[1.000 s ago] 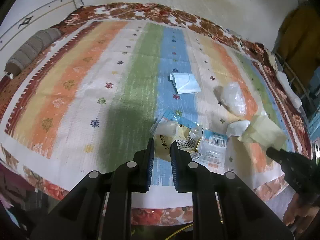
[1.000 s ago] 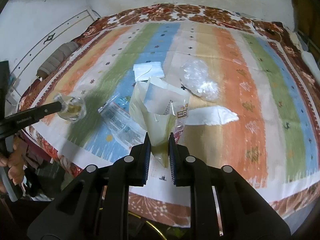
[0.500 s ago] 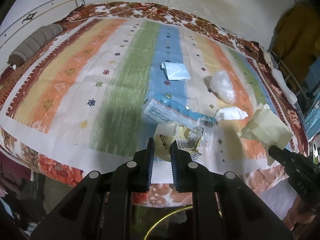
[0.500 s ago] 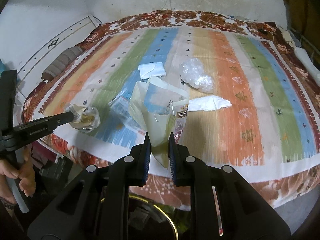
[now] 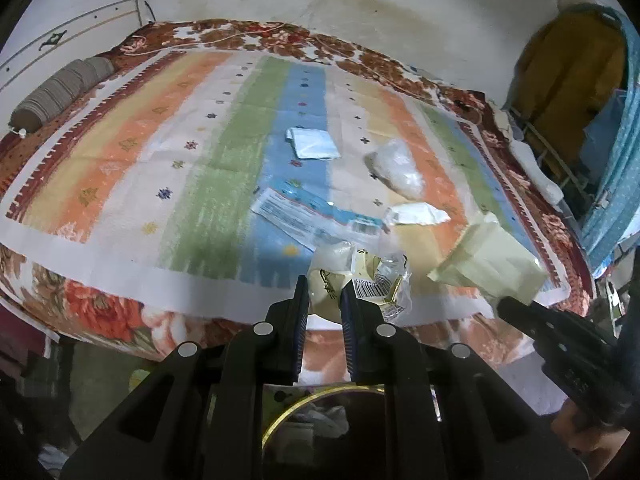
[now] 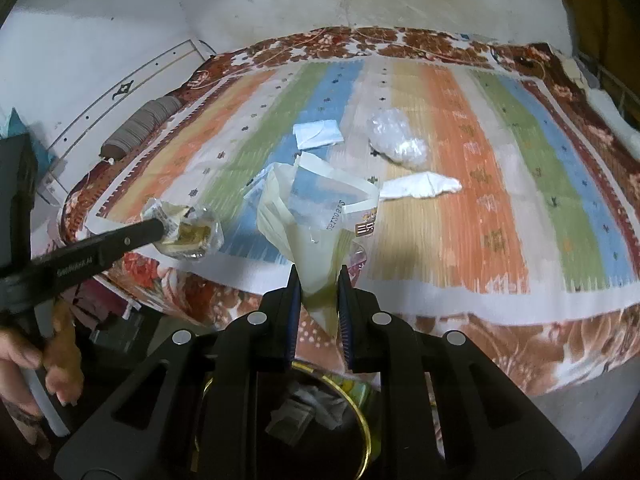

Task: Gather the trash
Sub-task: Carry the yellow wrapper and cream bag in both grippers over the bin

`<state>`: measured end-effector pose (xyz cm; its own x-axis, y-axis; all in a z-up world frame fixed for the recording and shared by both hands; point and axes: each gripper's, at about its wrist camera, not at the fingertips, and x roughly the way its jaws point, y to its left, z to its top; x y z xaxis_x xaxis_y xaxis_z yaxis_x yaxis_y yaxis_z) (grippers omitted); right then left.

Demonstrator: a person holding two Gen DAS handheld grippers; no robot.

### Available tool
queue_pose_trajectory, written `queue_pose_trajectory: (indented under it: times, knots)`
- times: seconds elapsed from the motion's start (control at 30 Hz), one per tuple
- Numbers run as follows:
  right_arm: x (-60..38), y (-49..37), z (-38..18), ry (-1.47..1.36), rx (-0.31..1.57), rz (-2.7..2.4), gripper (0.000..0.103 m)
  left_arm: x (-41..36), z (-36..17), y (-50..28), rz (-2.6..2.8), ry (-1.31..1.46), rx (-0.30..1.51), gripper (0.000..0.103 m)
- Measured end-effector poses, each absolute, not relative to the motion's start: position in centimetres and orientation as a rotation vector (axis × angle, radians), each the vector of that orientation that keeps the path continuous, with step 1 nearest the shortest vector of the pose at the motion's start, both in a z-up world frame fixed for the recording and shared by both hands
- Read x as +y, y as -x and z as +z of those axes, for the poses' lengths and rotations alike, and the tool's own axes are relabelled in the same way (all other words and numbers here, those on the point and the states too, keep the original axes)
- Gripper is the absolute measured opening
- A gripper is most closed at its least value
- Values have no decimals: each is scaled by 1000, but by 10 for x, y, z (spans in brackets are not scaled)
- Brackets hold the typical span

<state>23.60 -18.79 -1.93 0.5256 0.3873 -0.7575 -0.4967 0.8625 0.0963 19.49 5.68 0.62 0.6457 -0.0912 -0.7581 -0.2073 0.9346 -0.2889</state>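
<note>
On the striped bedspread (image 5: 192, 184) lay a folded white packet (image 5: 314, 144), a clear crumpled bag (image 5: 396, 168), a long printed wrapper (image 5: 304, 220) and a white scrap (image 5: 416, 215); a gold-rimmed bin (image 6: 360, 420) sat below the bed edge. Left gripper (image 5: 325, 294) was nearly closed, pinching a yellow wrapper (image 5: 360, 280) near the edge. Right gripper (image 6: 318, 288) likewise clamped a pale bag (image 6: 316, 220) above the bin

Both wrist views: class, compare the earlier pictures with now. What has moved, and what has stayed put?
Both grippers drew back off the bed with their loads: the left gripper with the crumpled yellow wrapper, the right gripper with the pale bag. A gold-rimmed bin now shows below them. Nothing was released. The trash left on the striped bedspread stayed put.
</note>
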Motion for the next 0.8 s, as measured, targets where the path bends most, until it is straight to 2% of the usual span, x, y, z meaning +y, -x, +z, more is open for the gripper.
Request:
queue_pose_trajectory:
  times: [0.37, 0.8]
  knots:
    - [-196, -191, -35, 138, 889, 549, 16, 34, -21, -166, 53, 373, 979, 15]
    - [-207, -148, -55, 131, 925, 577, 18, 24, -38, -124, 63, 374, 1014, 16]
